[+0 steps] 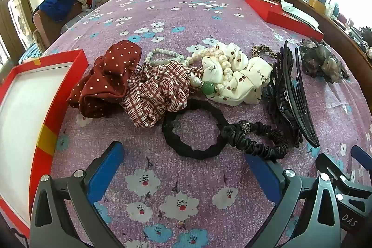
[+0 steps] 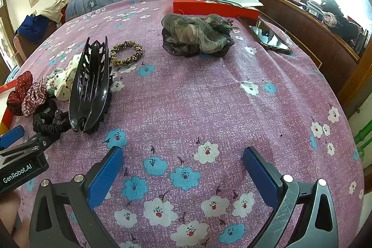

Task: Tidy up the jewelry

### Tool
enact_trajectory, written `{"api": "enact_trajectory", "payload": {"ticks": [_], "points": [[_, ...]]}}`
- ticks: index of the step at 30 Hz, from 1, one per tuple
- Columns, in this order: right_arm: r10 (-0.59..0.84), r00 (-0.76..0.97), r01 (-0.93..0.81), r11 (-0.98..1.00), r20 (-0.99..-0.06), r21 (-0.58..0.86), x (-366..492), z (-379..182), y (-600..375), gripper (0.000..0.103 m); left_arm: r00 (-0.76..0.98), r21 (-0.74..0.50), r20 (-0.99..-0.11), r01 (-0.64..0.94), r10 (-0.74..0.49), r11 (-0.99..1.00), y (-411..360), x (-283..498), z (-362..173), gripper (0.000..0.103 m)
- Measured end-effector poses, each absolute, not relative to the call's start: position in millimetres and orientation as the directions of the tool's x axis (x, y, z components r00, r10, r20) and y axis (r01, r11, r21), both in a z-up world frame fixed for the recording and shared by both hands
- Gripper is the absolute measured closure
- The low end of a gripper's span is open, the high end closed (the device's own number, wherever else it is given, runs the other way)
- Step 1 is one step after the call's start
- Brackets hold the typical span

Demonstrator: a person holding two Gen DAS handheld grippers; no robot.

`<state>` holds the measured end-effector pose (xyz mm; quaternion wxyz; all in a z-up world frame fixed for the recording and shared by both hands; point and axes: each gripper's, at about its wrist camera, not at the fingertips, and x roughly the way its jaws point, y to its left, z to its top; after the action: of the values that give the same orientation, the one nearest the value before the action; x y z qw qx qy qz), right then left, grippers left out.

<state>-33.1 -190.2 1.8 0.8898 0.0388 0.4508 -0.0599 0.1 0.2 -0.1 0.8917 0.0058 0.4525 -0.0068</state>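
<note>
**Both grippers wide open over the flowered bedspread, nothing picked up**

The hair claw [image 1: 291, 94] is my landmark: a big black clip lying on the purple bedspread [image 1: 186, 15].

Left of the claw sits the main heap. A white scrunchie [image 1: 237, 78] lies just beside it, with a pearl strand [image 1: 220, 62] draped across the fabric and ending in a green bead [image 1: 207, 88]. Further left comes a plaid scrunchie [image 1: 158, 94], then a red dotted scrunchie [image 1: 109, 78], the two touching. Past that, at the bed's edge, a red tray [image 1: 58, 108] with a white floor. A pale bead bracelet [image 1: 162, 55] peeks out behind the plaid one.

On the near side of the claw a black satin scrunchie [image 1: 255, 141] touches its base, and a black hair tie [image 1: 193, 129] overlaps that one's left end. Behind the claw lies a leopard scrunchie [image 2: 126, 52]. Well to the claw's right and further back rests a grey gauzy scrunchie [image 2: 197, 38], with a red box [image 2: 214, 7] beyond it and a phone [image 2: 267, 35] off to its right.

The left gripper [image 1: 183, 173] hangs above bare cloth nearer than the hair tie, fingers spread wide, empty. The right gripper [image 2: 183, 173] hovers to the claw's right, closer in, also spread wide with only flowered cloth between its blue pads [image 2: 105, 176]. Both tilt steeply downward toward the bed.
</note>
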Motion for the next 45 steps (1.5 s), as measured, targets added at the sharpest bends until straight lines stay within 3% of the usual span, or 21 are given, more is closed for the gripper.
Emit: {"api": "enact_trajectory", "payload": {"ticks": [45], "points": [[-0.047, 0.576, 0.107, 0.994, -0.816, 0.018, -29.9, 0.4, -189.5, 0.0, 0.56, 0.006, -0.828, 0.063, -0.03, 0.998, 1.4, 3.0, 0.7, 0.0]]}}
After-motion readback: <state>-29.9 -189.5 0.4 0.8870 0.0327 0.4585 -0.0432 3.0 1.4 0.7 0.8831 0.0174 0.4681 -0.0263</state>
